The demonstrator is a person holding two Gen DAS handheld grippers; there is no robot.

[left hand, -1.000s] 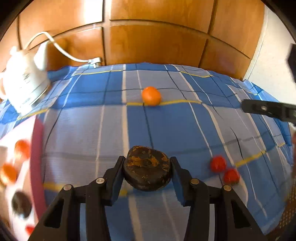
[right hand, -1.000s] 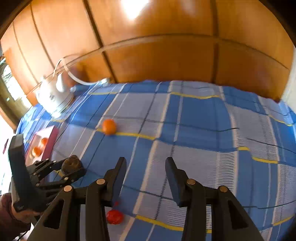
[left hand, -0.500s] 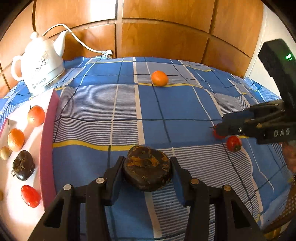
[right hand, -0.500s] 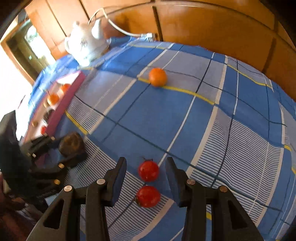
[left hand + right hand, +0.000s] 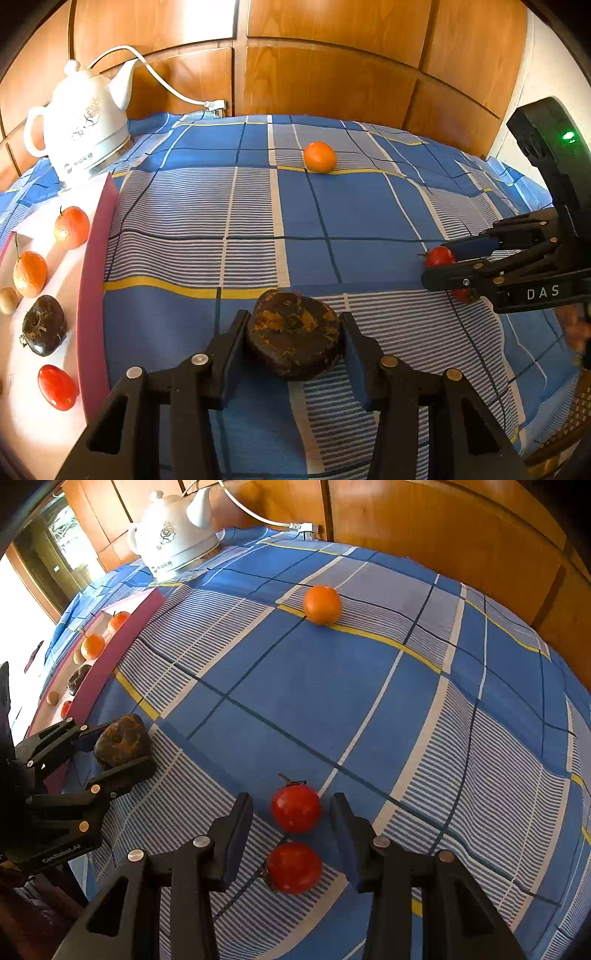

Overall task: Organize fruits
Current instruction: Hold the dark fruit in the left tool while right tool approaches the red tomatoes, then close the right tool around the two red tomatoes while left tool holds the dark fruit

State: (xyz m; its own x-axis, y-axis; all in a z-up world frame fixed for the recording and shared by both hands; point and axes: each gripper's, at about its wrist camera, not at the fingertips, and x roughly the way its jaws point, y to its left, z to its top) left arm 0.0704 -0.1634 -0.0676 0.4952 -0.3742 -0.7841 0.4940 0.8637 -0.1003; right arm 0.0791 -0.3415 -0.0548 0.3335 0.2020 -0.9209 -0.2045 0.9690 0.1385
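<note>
Dark-brown shrivelled fruit point(image 5: 293, 343) sits clamped in the left gripper point(image 5: 293, 345) – right gripper point(image 5: 293, 825) spread, straddling two red tomatoes point(image 5: 295, 808), lower centre.

"DAS" on right gripper point(image 5: 439, 264), "GenRobot.AI" on left gripper point(image 5: 122, 749)

We've lowered right gripper point(image 5: 291, 823) around the far red tomato point(image 5: 295, 808); left gripper point(image 5: 293, 341) swung toward pink tray point(image 5: 94, 280).
</note>
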